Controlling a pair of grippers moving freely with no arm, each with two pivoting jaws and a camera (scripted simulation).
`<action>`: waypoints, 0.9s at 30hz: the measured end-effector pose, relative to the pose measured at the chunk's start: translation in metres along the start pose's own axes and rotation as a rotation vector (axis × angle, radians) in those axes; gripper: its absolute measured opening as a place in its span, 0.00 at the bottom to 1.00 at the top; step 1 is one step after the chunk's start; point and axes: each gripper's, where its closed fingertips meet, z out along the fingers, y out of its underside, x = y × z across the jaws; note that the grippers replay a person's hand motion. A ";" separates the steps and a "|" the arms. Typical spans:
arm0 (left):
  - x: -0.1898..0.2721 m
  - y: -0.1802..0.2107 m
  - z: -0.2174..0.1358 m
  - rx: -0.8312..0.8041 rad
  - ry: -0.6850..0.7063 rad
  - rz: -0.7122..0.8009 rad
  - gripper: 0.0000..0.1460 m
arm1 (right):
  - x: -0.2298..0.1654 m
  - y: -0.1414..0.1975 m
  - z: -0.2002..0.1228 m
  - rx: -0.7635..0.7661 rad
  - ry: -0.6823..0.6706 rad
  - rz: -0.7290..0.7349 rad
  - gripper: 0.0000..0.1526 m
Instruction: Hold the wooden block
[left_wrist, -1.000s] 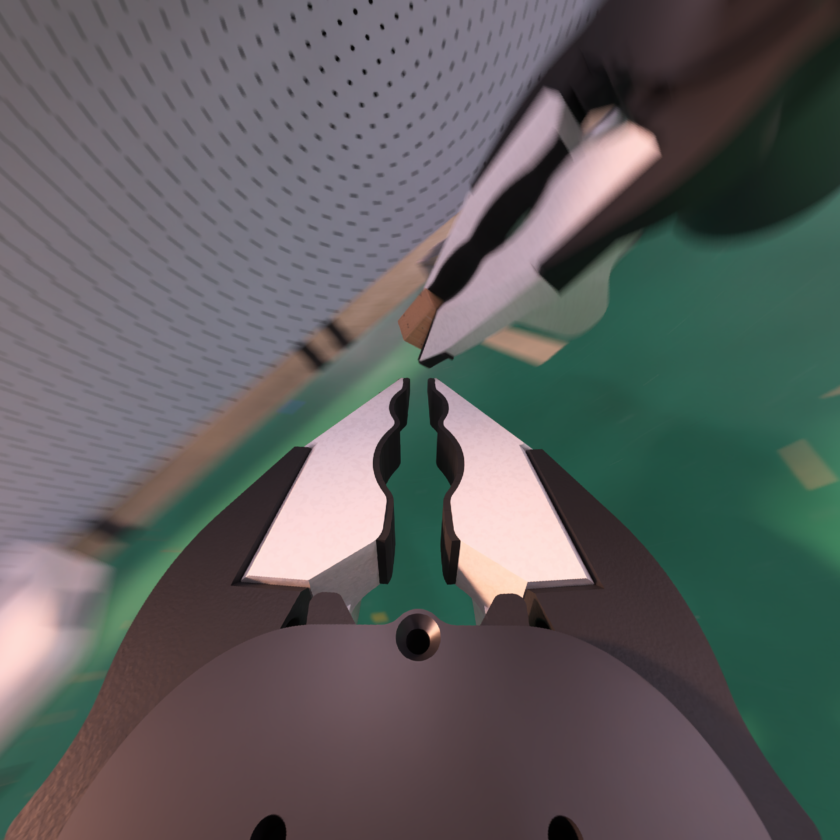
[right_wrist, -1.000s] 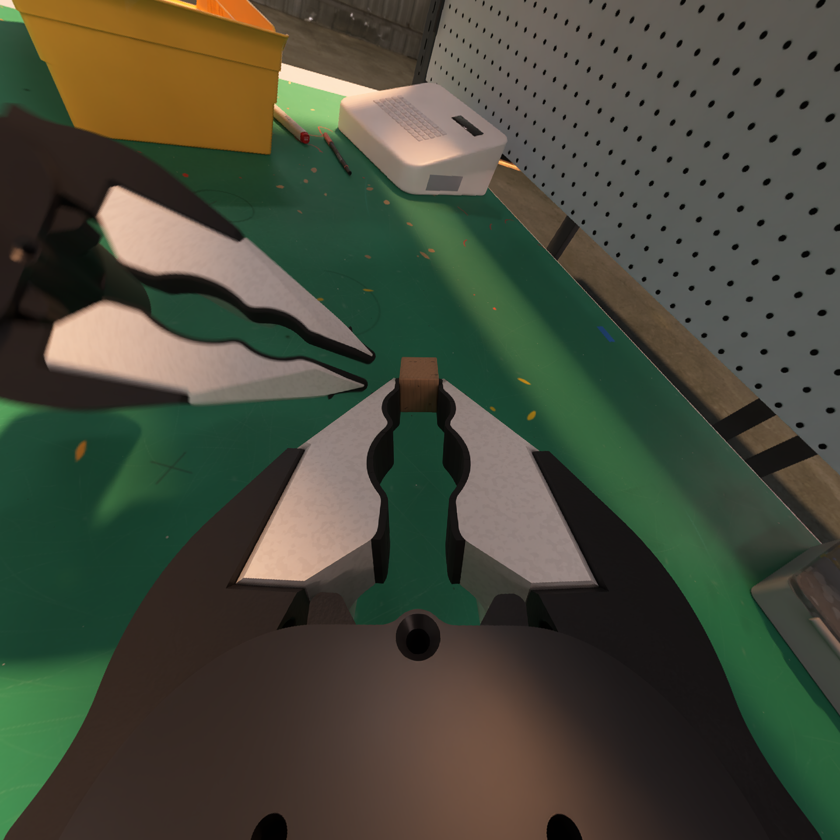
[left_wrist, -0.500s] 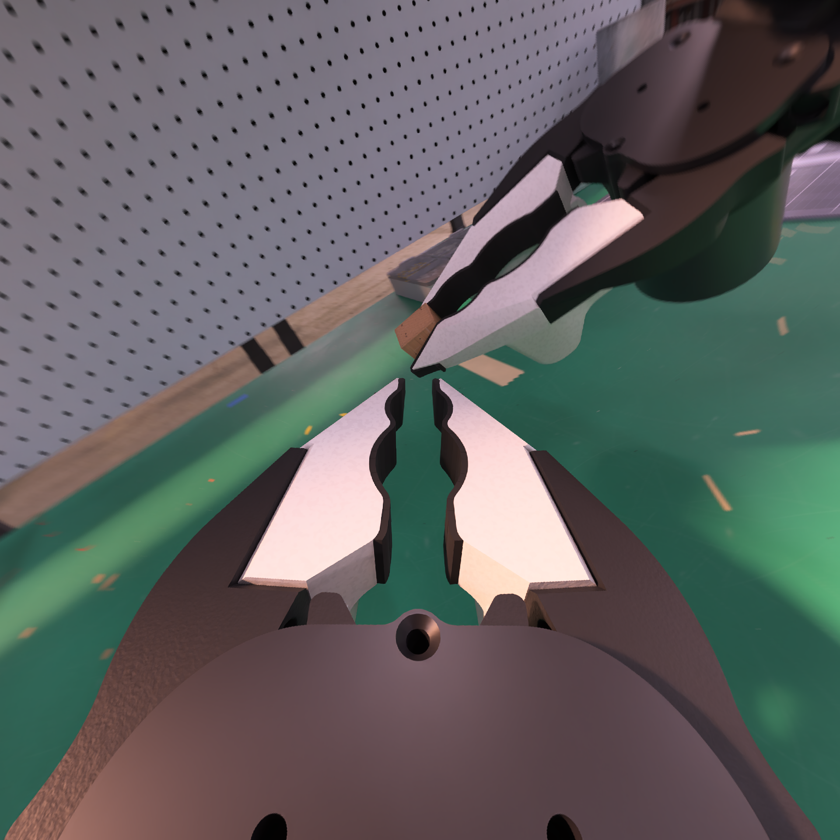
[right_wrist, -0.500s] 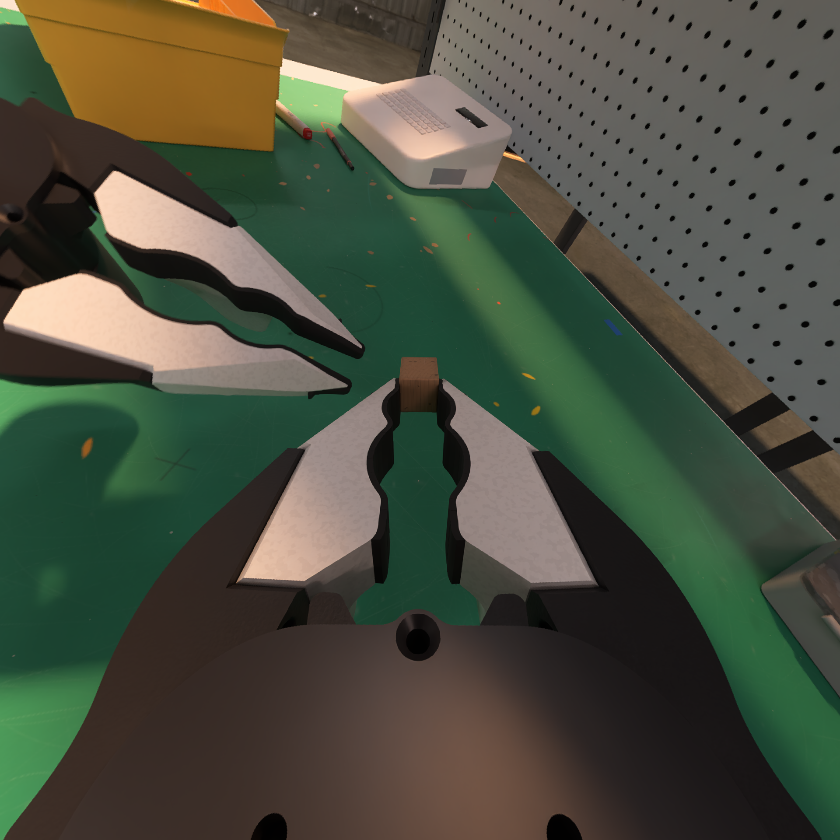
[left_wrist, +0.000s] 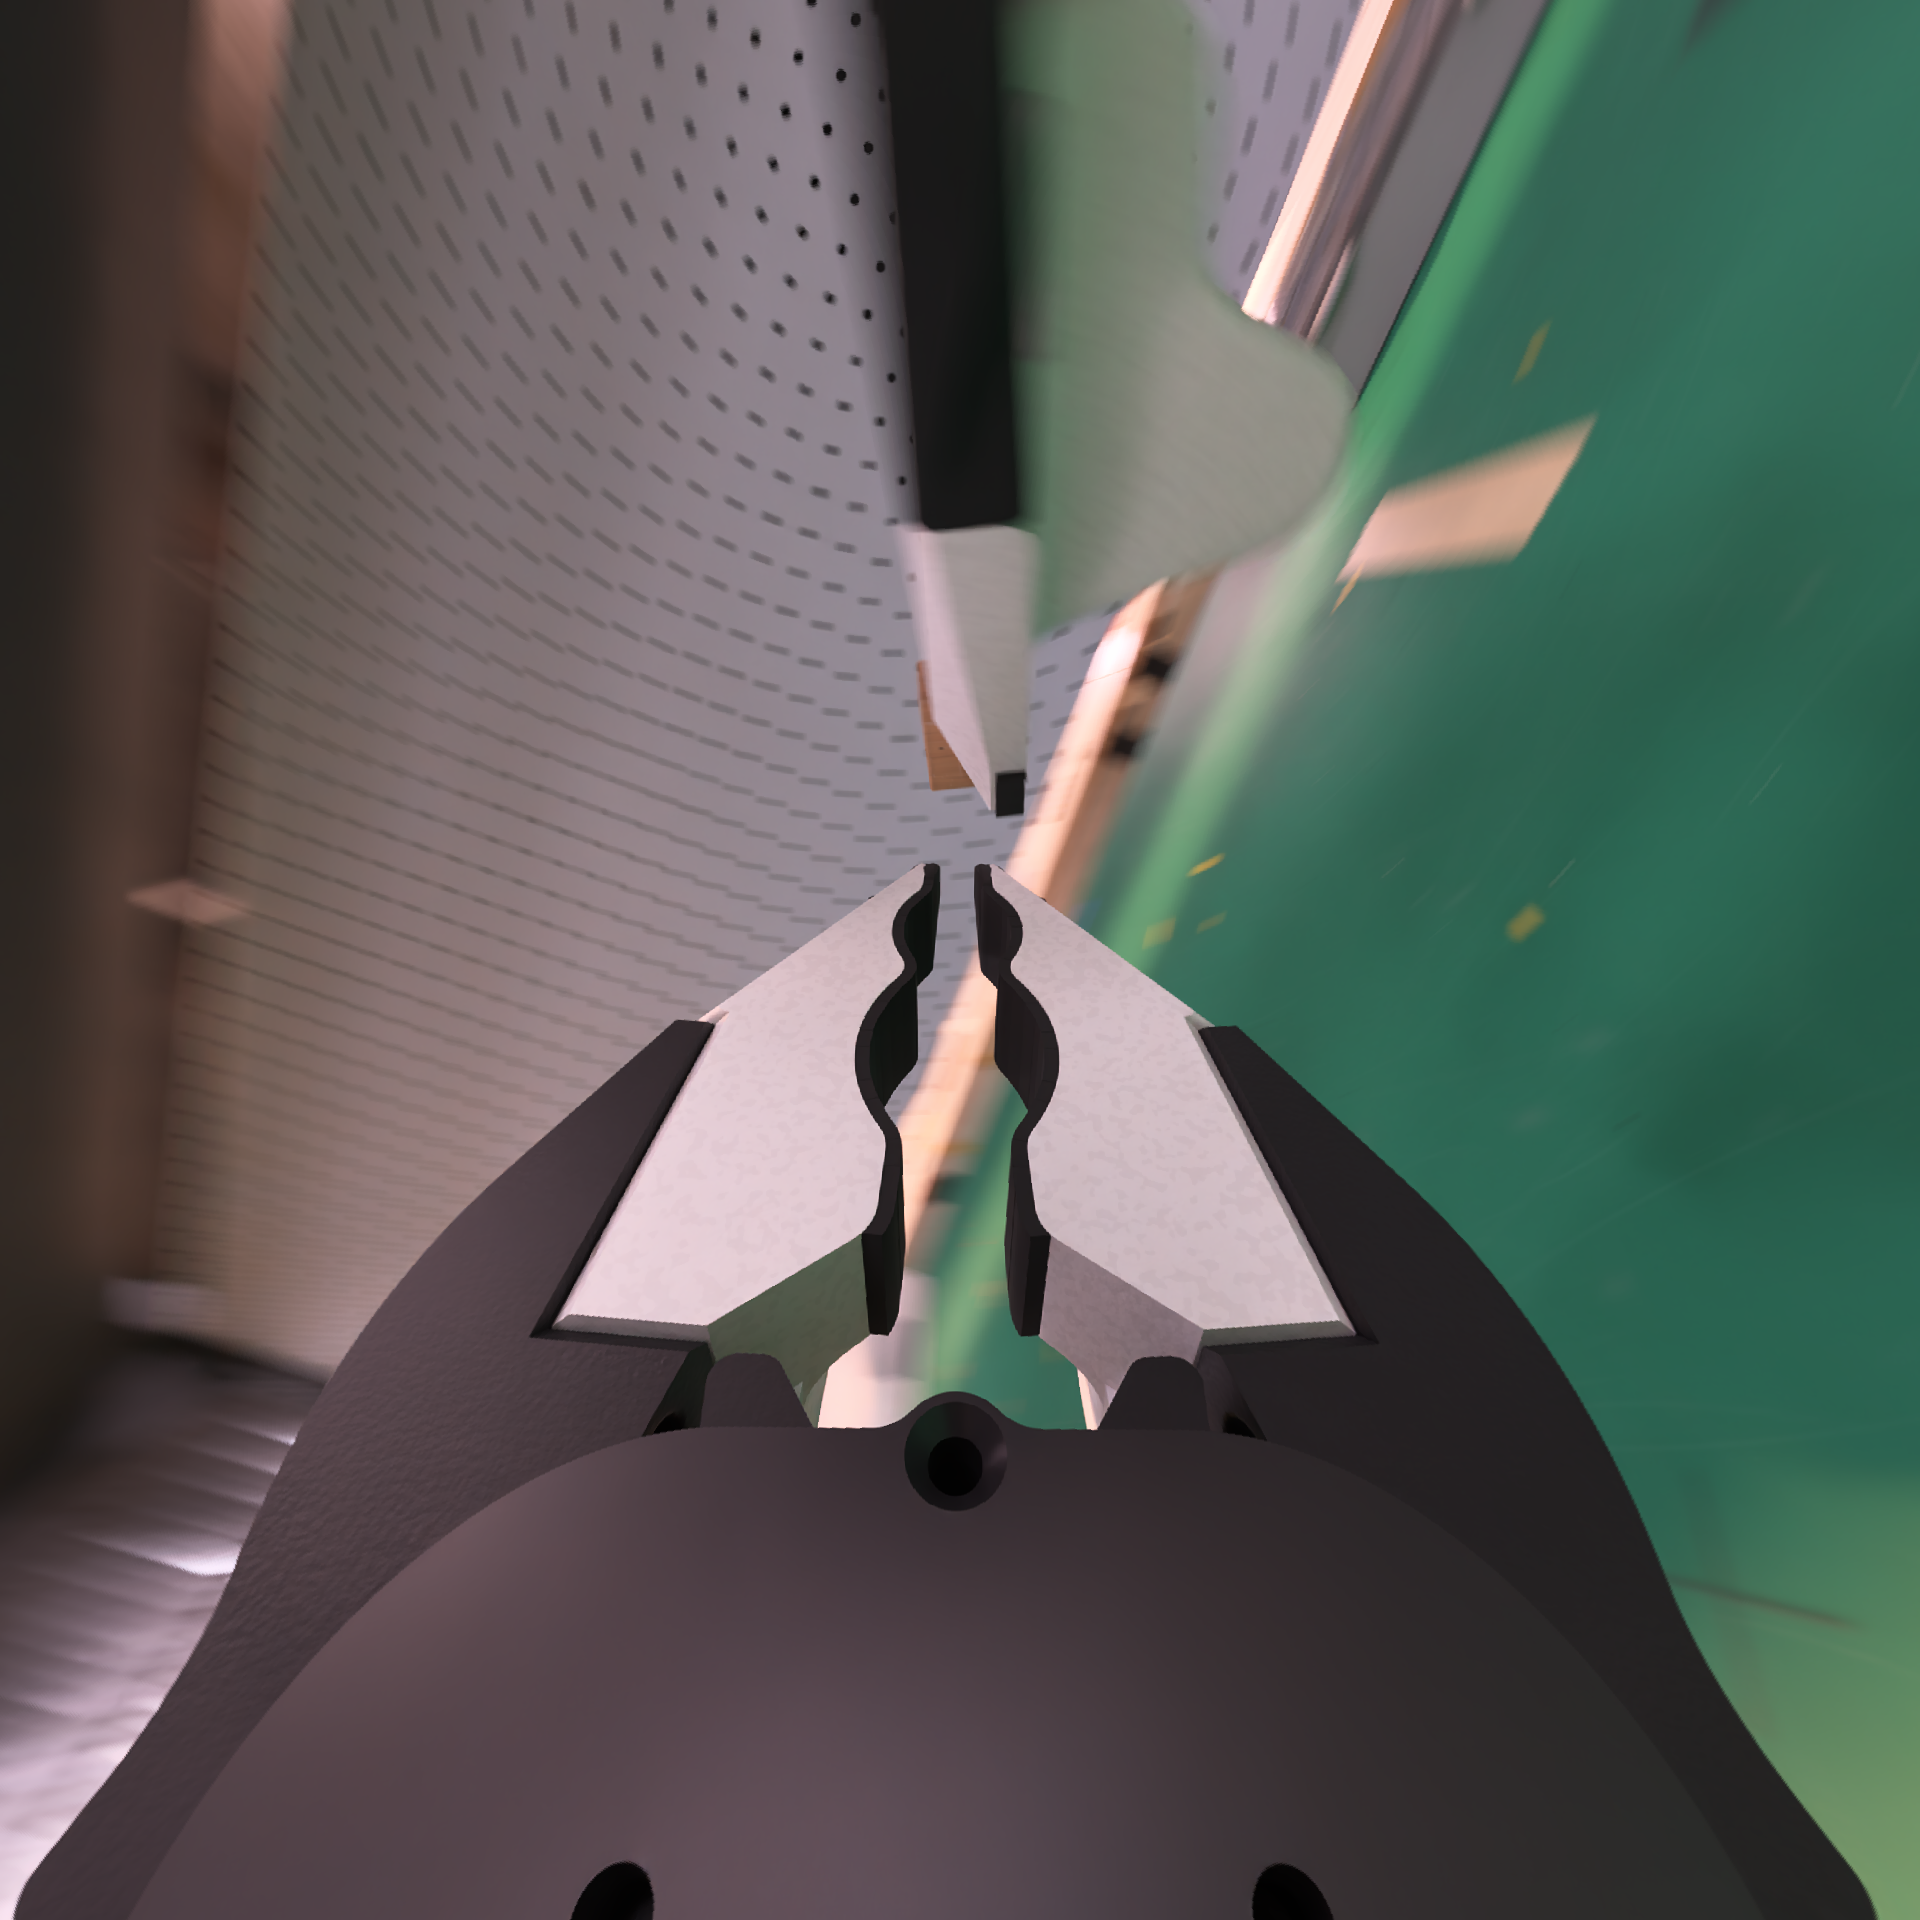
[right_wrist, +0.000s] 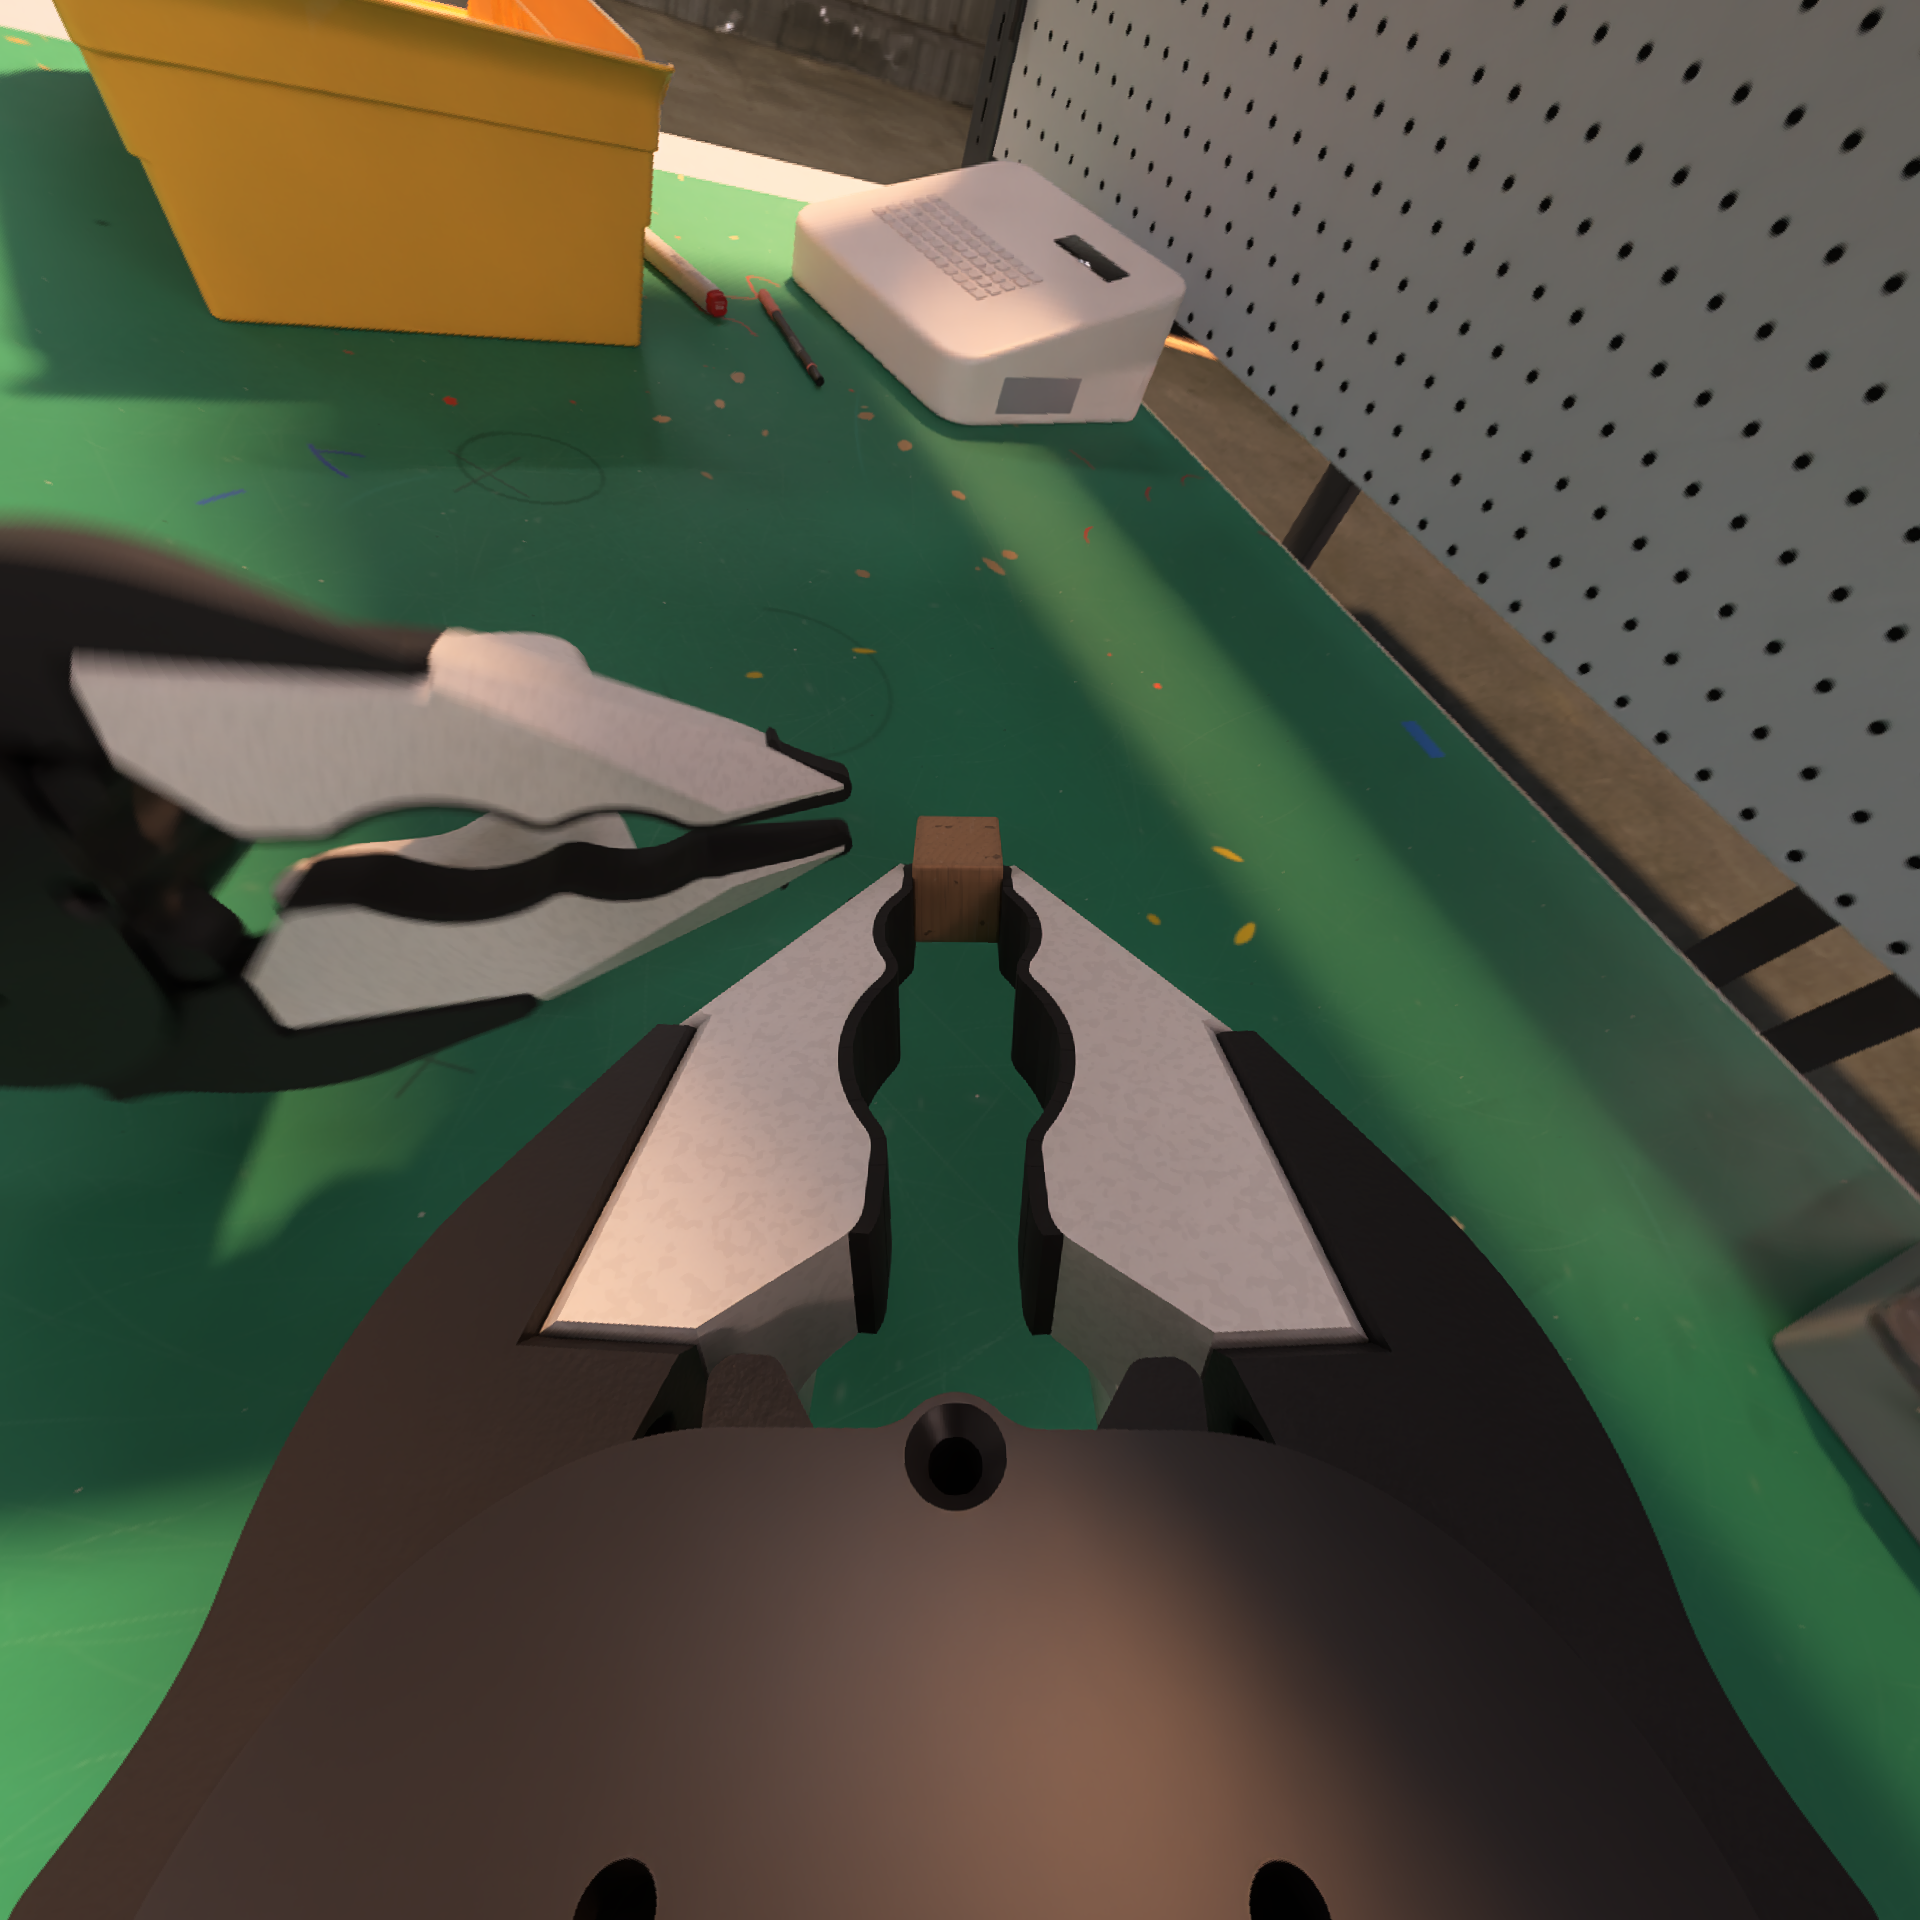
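Note:
The wooden block (right_wrist: 956, 868) is a small brown cube pinched between the tips of my right gripper (right_wrist: 956, 883), held above the green mat (right_wrist: 1195, 1039). My left gripper (right_wrist: 844, 808) comes in from the left, rolled on its side, with its tips just left of the block and not touching it. In the left wrist view my left gripper (left_wrist: 956, 883) has its jaws almost together with nothing between them. Just beyond it there, one right finger (left_wrist: 977, 665) shows edge-on, with a sliver of the block (left_wrist: 938, 753) beside it.
A yellow bin (right_wrist: 416, 208) stands at the far left, with two pens (right_wrist: 686, 275) and a white boxy device (right_wrist: 987, 291) beside it. A pegboard wall (right_wrist: 1558, 312) and a wooden ledge (right_wrist: 1558, 748) run along the right. A grey object (right_wrist: 1860, 1371) sits at the right edge.
My left gripper has rolled onto its side, its jaws have narrowed, and its tips have come nearer the block. The right gripper holds the block still.

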 end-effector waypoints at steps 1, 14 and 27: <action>-0.001 -0.001 0.000 -0.015 -0.088 0.200 0.04 | 0.000 0.001 0.000 -0.003 -0.010 0.012 0.09; 0.007 -0.009 -0.006 0.095 0.449 -0.918 0.11 | 0.003 0.002 -0.001 -0.001 -0.024 0.034 0.09; 0.003 -0.005 -0.002 0.019 -0.054 0.196 0.05 | 0.002 0.004 -0.001 -0.010 -0.028 0.035 0.09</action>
